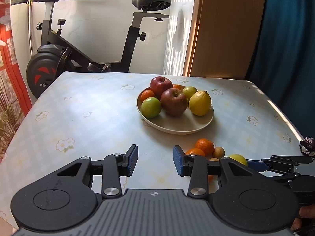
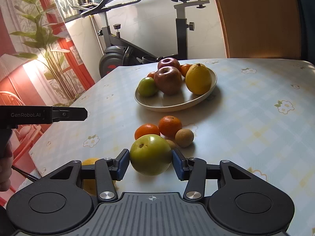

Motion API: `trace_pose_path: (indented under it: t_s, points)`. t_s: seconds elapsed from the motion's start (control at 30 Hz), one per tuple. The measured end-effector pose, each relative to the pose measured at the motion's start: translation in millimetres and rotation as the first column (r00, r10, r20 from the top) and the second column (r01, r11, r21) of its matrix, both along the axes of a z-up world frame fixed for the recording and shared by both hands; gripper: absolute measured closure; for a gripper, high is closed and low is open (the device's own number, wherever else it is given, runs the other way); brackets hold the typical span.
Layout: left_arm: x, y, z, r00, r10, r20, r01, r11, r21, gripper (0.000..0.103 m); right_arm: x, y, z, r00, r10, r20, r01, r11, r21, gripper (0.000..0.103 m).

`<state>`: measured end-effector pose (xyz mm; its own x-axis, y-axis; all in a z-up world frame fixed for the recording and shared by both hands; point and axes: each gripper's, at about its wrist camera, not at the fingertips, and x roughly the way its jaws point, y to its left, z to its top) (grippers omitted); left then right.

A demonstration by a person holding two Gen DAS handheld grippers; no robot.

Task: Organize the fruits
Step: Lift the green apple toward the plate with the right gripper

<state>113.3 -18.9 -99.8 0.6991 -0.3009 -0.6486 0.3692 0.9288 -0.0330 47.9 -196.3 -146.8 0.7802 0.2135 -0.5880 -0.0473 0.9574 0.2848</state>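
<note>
In the right wrist view my right gripper is shut on a green round fruit, with a blue pad pressed on each side, low over the flowered tablecloth. Just beyond it lie two mandarins and a small brown round fruit. A cream plate farther back holds two red apples, a lemon, a green fruit and mandarins. My left gripper stands open over bare cloth with nothing between its fingers, left of the loose mandarins. The plate lies ahead of it.
A yellow fruit lies partly hidden behind the right gripper's left finger. Behind the table's far edge stands an exercise bike. A wooden panel is at the back right and a potted plant at the left.
</note>
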Motion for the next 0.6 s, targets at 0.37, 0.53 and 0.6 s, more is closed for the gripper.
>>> trace_pose_path:
  t_s: [0.37,0.53,0.6]
  points:
    - [43,-1,55,0.995,-0.022,0.094,0.031,0.996,-0.086,0.062,22,-34,39,0.994,-0.051,0.098,0.056,0.997,-0.048,0.059]
    - [64,-4,80,0.986,-0.007,0.164,0.023,0.995,-0.100,0.062,34,-45,55,0.989,-0.060,0.138,0.070,0.995,-0.070,0.059]
    - [69,-7,81,0.987,-0.015,0.162,0.032,0.994,-0.103,0.062,38,-47,55,0.988,-0.060,0.140,0.072,0.994,-0.085,0.059]
